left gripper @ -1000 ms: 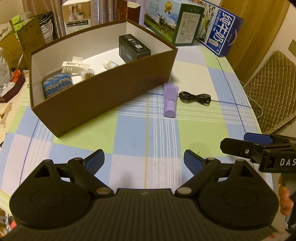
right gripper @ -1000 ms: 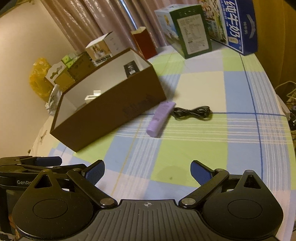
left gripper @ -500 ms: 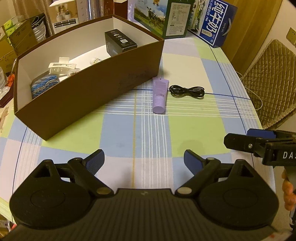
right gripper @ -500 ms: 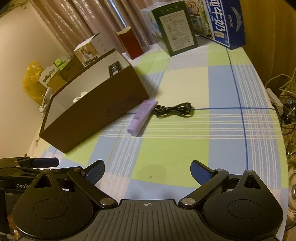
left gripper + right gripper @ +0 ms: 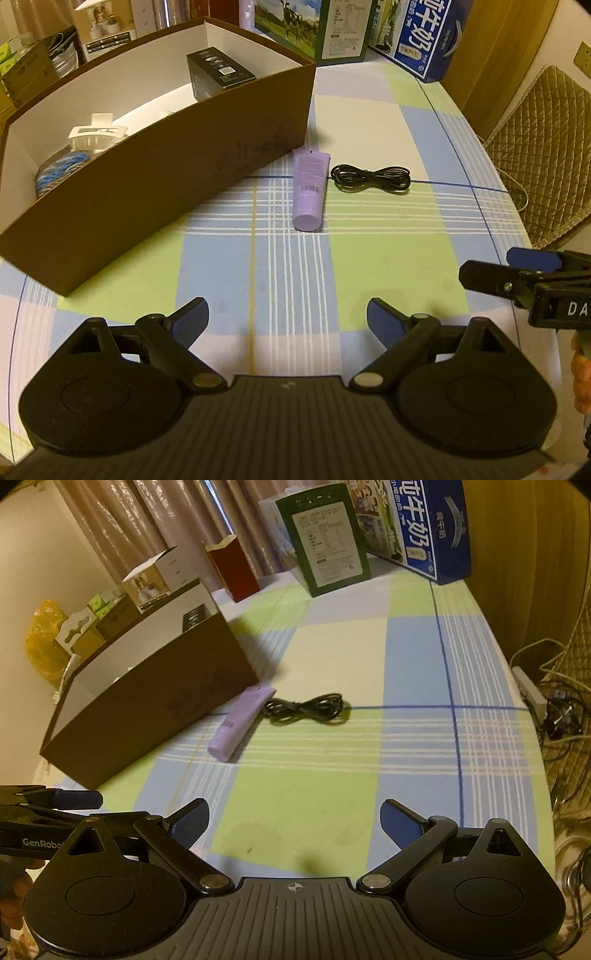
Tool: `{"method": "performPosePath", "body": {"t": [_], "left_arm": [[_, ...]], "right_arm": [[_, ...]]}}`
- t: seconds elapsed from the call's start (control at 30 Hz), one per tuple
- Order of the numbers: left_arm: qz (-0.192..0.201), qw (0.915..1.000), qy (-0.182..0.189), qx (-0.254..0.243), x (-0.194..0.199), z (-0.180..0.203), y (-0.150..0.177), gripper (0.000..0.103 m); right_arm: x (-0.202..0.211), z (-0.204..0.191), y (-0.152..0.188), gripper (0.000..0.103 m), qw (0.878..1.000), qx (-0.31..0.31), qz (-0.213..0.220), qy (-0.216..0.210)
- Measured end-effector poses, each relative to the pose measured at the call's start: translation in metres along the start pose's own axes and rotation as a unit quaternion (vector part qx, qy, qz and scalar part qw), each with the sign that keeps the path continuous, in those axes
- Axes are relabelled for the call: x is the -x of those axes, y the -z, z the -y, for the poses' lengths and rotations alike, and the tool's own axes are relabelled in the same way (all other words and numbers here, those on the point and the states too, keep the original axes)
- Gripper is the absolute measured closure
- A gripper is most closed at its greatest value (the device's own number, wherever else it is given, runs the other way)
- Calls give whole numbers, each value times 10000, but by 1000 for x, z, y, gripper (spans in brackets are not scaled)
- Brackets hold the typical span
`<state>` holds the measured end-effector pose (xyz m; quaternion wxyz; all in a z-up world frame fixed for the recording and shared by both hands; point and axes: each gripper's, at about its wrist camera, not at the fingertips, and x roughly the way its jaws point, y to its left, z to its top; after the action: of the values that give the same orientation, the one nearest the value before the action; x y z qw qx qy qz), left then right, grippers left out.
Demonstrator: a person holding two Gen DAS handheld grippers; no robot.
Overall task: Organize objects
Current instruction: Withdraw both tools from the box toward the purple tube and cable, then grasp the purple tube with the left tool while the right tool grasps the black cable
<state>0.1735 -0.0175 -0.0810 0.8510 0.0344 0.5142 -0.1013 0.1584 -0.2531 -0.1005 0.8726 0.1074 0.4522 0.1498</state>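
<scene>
I have both tools low over the checked tablecloth [image 5: 369, 122], the left gripper [image 5: 287, 317] and right gripper [image 5: 294, 819] each spread wide and empty. The purple tube [image 5: 309, 192] lies well ahead of both, just beside the brown box [image 5: 155, 184]; the black cable [image 5: 370, 178] (coiled in a bow) sits just right of the tube.

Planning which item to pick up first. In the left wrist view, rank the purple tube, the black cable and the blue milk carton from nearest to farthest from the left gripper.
1. Purple tube: nearest to the left gripper, straight ahead, beside the brown box.
2. Black cable: slightly farther, right of the tube.
3. Blue milk carton: farthest, at the table's far right end.
</scene>
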Motion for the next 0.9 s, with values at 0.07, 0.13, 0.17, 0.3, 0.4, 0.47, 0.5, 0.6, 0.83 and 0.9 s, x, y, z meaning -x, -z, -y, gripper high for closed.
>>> {"method": "performPosePath", "body": {"t": [0.07, 0.13, 0.17, 0.3, 0.4, 0.47, 0.5, 0.6, 0.83, 0.9], "left_arm": [[-6, 10000, 3, -30, -7, 1, -5, 13], [-9, 10000, 0, -83, -15, 2, -10, 13], [-15, 9999, -4, -115, -19, 3, -13, 13], [22, 9997, -1, -229, -37, 8, -26, 13], [35, 9995, 16, -305, -53, 10, -38, 16], [37, 9994, 44, -342, -63, 11, -44, 19], [53, 9994, 61, -350, -68, 11, -48, 20], [52, 9992, 119, -391, -82, 11, -57, 22], [28, 9982, 200, -567, -107, 15, -75, 37], [56, 9978, 189, -635, -111, 16, -77, 42]], "right_arm": [[-5, 3, -3, 6, 10000, 32, 16, 20], [-12, 5, -7, 6, 9999, 93, 22, 49], [-16, 6, -10, 6, 9999, 132, 16, 73], [-32, 9, -21, 6, 9993, 348, 48, 125], [-45, 11, -32, 7, 9981, 578, 161, 109], [-54, 10, -39, 7, 9961, 829, 241, 162], [-59, 10, -42, 8, 9950, 940, 271, 178], [-73, 12, -53, 19, 9919, 1224, 314, 88], [-108, 8, -72, 39, 9797, 1979, 284, -169], [-117, 7, -75, 40, 9764, 2138, 215, -239]]}}
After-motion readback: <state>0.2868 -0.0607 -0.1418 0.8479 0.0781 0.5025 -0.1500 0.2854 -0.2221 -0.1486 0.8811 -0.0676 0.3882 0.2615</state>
